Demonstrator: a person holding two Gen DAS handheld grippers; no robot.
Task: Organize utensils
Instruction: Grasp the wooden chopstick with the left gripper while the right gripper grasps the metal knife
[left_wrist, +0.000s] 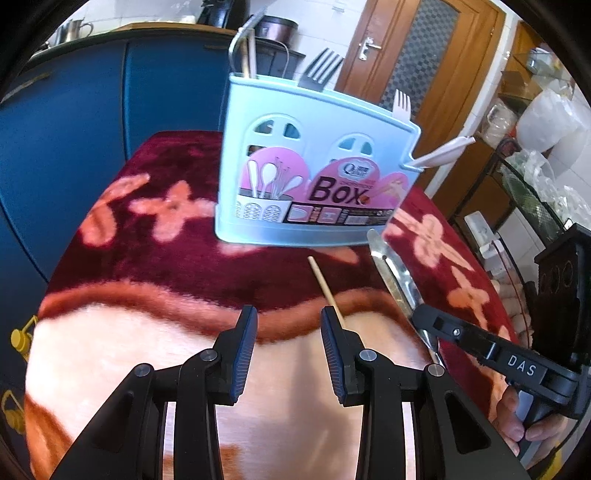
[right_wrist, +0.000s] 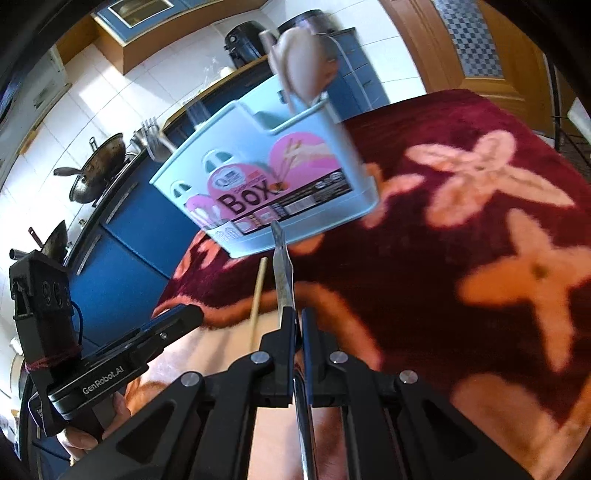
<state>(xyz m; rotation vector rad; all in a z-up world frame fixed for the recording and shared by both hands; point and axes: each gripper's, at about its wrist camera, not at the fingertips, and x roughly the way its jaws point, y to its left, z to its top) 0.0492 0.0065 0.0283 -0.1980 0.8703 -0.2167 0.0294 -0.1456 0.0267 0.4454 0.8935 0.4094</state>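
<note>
Cutlery sorting is well under way on a desk (left_wrist: 110, 369) draped in a maroon floral blanket. At left, the left hand-held gripper (left_wrist: 289, 354) hovers with its jaws partly apart and nothing between them. Just beyond its right finger lies a single wooden chopstick (left_wrist: 327, 291), not yet picked up. Behind it stands the pale blue utensil box (left_wrist: 314, 166), already stocked: a metal fork (left_wrist: 321, 70) and chopsticks rise from its back, a white plastic fork (left_wrist: 402, 105) and a white plastic spoon (left_wrist: 441, 151) from its right end. At right, the right hand-held gripper (right_wrist: 298, 325) is clamped on a metal knife (right_wrist: 282, 266), blade pointing toward the box and apparently raised off the blanket. By the look of it, the knife and the lone chopstick are what remain to be filed.
</note>
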